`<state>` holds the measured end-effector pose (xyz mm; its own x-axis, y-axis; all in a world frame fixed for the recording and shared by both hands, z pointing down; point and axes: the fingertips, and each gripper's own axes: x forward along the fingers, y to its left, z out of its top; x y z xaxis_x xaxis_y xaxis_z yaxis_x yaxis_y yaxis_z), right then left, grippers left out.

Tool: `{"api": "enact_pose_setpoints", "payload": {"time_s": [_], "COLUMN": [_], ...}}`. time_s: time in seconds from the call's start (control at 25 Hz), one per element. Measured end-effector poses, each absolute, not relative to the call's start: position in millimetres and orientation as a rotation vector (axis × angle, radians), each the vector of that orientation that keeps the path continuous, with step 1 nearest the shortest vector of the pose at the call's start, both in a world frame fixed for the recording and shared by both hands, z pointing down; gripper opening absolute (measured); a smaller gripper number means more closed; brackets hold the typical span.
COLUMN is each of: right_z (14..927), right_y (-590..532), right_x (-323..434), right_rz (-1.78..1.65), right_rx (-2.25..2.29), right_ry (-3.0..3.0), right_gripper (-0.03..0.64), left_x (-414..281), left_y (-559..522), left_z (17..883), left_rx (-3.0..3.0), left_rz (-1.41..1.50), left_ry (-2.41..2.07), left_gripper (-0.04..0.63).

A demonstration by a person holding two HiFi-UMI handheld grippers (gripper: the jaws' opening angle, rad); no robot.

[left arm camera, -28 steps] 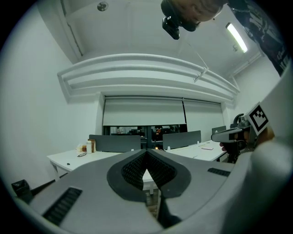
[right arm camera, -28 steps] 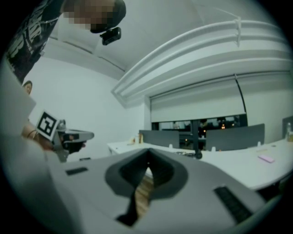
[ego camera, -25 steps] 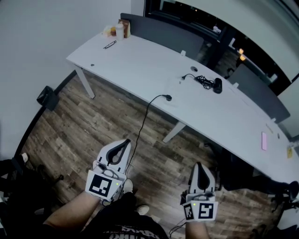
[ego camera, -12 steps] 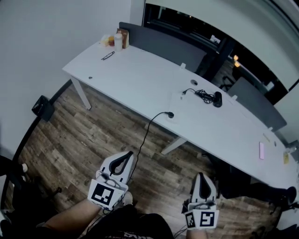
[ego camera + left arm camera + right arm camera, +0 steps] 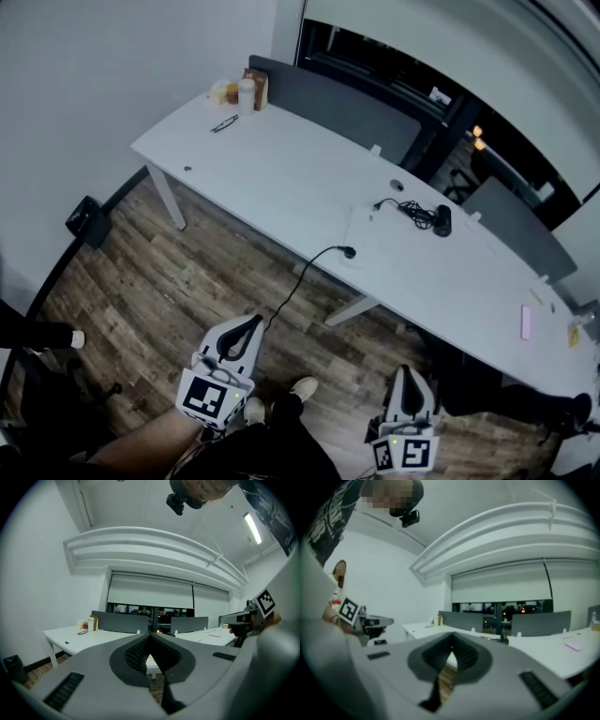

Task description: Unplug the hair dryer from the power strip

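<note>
Our left gripper [image 5: 249, 323] and right gripper [image 5: 403, 373] both have their fingers pressed together on nothing, low in the frame and well apart from the counter [image 5: 281, 159]. What we take for the hair dryer [image 5: 441, 221] lies on it right of centre, up and ahead of the fingers. Its cord [image 5: 412, 214] is bunched off to the left, and the right gripper looks the nearer.
</note>
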<state>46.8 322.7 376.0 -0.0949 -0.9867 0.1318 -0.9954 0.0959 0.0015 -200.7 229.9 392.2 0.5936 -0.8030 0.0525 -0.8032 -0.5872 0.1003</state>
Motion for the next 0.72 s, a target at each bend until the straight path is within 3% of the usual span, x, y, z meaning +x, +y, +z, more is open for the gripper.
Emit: {"api": "enact_pose_setpoints", "payload": {"time_s": [0.72], "right_z": [389], "right_y": [252], "right_x": [105], "right_rz": [0.199], "right_rx": [2.080], "right_ry": [-2.255], "right_gripper": [0.029], "left_x": [-133], "left_y": [158], "left_z": [388], "left_rx": [2.752], "left_rz": [0.043], "left_ry": [-1.327], "left_gripper": [0.023]}}
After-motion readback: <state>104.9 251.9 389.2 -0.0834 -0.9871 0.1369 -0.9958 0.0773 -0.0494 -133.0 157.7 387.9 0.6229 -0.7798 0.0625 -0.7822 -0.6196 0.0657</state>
